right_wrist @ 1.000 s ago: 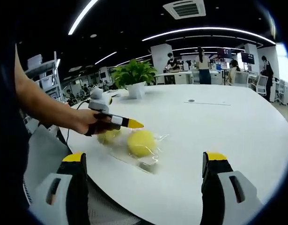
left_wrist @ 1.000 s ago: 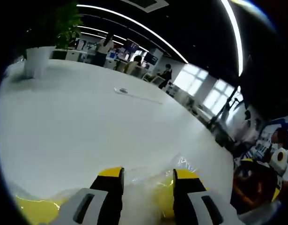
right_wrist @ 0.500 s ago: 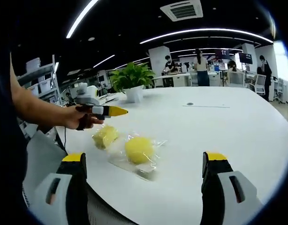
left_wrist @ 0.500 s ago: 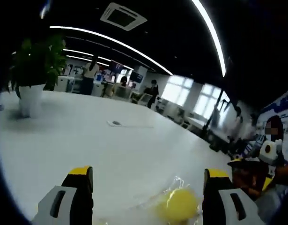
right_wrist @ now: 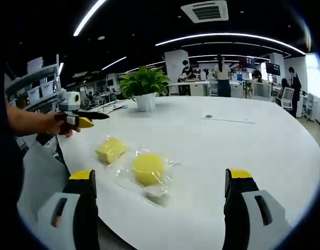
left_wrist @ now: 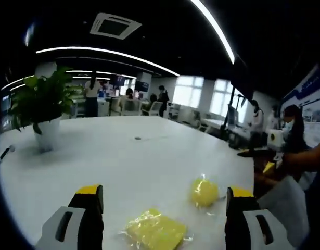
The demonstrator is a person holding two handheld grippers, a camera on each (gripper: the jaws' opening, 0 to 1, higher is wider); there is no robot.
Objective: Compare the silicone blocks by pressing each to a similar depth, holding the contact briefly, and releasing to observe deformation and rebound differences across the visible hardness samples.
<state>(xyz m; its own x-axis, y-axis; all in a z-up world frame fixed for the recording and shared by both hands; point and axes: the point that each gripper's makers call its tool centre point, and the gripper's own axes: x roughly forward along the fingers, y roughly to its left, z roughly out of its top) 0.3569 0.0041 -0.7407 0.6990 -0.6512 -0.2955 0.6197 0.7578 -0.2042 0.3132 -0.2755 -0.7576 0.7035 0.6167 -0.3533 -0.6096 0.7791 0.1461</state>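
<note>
Two yellow silicone samples lie on the white tabletop (right_wrist: 243, 151), each in a clear wrapper: a square block (right_wrist: 111, 150) and a round block (right_wrist: 148, 168). They sit just beside each other but apart.

In the right gripper view, the right gripper (right_wrist: 160, 200) has its fingers (right_wrist: 82, 203) spread wide with nothing between them. The round block lies ahead of the gap, a little toward the left finger, and the square block is farther out and more to the left. The left gripper (right_wrist: 76, 120) appears there at the far left, held in a hand (right_wrist: 60, 124), above and off to the side of the square block, touching neither sample.

In the left gripper view, the left gripper (left_wrist: 162, 208) also has its fingers (left_wrist: 88, 211) wide and empty. The square block (left_wrist: 155, 230) sits low in the gap between them, close in, lying roughly flat with one corner toward the camera. The round block (left_wrist: 204, 191) is farther on, toward the right finger.

By my reading, the square block is nearer the left gripper and the round block nearer the right. Neither block is under contact now, so the coming press looks like a short drop onto whichever sample lies dead ahead of that gripper's gap. The loose wrappers may slide or crinkle under the fingers.
</note>
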